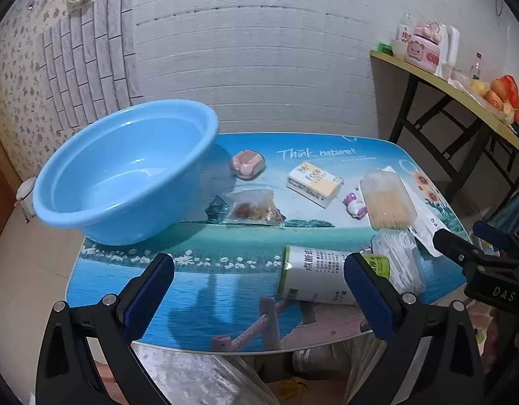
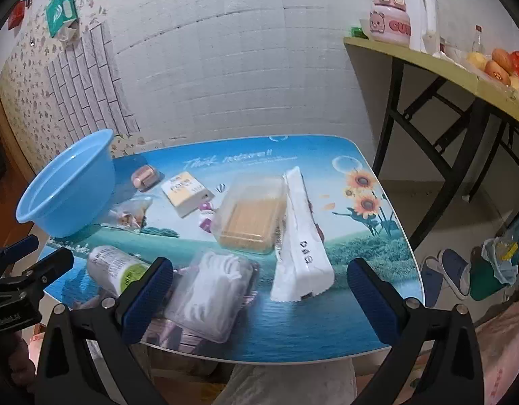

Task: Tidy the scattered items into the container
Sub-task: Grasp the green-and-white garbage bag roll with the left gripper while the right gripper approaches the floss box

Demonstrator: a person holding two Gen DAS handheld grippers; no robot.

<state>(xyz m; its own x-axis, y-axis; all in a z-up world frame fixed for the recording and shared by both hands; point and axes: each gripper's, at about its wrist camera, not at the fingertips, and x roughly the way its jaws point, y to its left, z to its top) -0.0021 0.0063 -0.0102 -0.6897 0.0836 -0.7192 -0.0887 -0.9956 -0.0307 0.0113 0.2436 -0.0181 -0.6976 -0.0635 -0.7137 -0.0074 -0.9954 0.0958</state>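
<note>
An empty light-blue basin stands at the far left of the printed table. Scattered to its right lie a pink case, a clear snack bag, a tissue pack, a small purple figure, a clear toothpick box, a white-green tube, a cotton-swab box and a white packet. My left gripper hovers open over the table's near edge. My right gripper stands open above the swab box and packet, touching neither.
A yellow-green side table on black legs stands at the right, bearing a pink jar, bottles and fruit. Slippers and a bag lie on the floor under it. A brick-pattern wall is behind.
</note>
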